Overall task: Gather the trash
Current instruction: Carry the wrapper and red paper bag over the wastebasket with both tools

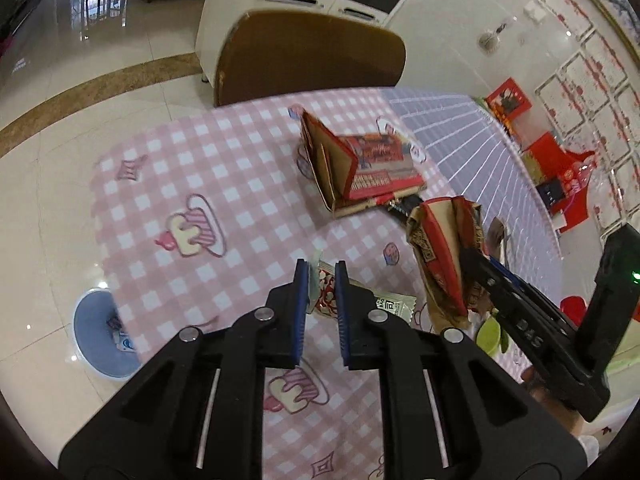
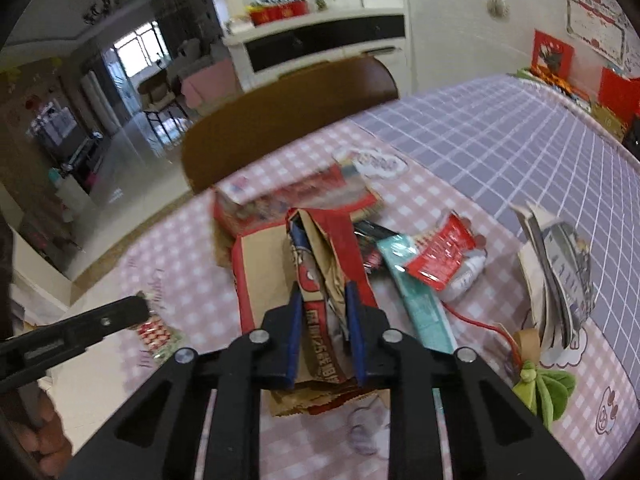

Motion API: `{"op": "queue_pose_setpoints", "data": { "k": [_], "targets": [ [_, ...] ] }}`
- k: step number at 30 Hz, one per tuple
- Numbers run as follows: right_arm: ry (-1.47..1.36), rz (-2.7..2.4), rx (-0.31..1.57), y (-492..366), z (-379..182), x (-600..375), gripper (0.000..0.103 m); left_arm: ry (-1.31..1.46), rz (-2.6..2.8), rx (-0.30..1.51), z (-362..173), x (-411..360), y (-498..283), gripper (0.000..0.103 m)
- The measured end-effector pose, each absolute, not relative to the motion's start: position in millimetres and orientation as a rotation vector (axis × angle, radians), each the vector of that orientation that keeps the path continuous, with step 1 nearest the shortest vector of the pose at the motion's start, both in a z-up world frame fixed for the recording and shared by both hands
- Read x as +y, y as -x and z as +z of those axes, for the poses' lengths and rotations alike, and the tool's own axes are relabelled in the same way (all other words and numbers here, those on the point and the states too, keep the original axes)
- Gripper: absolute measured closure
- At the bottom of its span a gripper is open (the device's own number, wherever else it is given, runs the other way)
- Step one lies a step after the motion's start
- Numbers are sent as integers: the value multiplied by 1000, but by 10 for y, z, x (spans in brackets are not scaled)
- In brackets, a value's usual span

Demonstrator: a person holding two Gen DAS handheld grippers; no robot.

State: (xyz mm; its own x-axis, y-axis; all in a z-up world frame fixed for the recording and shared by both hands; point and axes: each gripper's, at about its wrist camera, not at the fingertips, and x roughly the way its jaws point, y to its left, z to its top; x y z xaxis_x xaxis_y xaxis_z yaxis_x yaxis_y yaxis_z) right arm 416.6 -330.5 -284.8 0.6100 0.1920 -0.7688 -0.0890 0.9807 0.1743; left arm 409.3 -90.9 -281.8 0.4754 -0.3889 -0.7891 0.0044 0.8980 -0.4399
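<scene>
My left gripper (image 1: 322, 270) is shut on a small red-and-white snack wrapper (image 1: 326, 300) just above the pink checked tablecloth (image 1: 180, 184); the wrapper also shows in the right wrist view (image 2: 154, 332). My right gripper (image 2: 324, 296) is shut on a crumpled red-and-brown paper bag (image 2: 320, 276), held upright above the table; it also shows in the left wrist view (image 1: 444, 256). A flattened red carton (image 1: 360, 168) lies behind. A red sachet (image 2: 440, 256), a teal wrapper (image 2: 420, 300) and a dark wrapper (image 2: 370, 240) lie to the right of the bag.
A blue waste bin (image 1: 100, 332) stands on the floor left of the table, with trash inside. A brown chair (image 1: 308, 56) stands at the far edge. A stack of booklets (image 2: 560, 272) and a green leaf-shaped object (image 2: 540, 388) lie at right. Red boxes (image 1: 560, 168) line the wall.
</scene>
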Motion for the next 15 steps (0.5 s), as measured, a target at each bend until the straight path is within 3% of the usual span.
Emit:
{"op": "queue_pose_setpoints", "data": {
  "k": [7,15],
  "targets": [
    [-127,297,883,-4029,-2599,-2633,83,450,-188,1016,-2707,-303,-3896,90],
    [-116,494,951,-3892,-2742,-1428,83,486,-6,1047,-2960,840,-3408,90]
  ]
}}
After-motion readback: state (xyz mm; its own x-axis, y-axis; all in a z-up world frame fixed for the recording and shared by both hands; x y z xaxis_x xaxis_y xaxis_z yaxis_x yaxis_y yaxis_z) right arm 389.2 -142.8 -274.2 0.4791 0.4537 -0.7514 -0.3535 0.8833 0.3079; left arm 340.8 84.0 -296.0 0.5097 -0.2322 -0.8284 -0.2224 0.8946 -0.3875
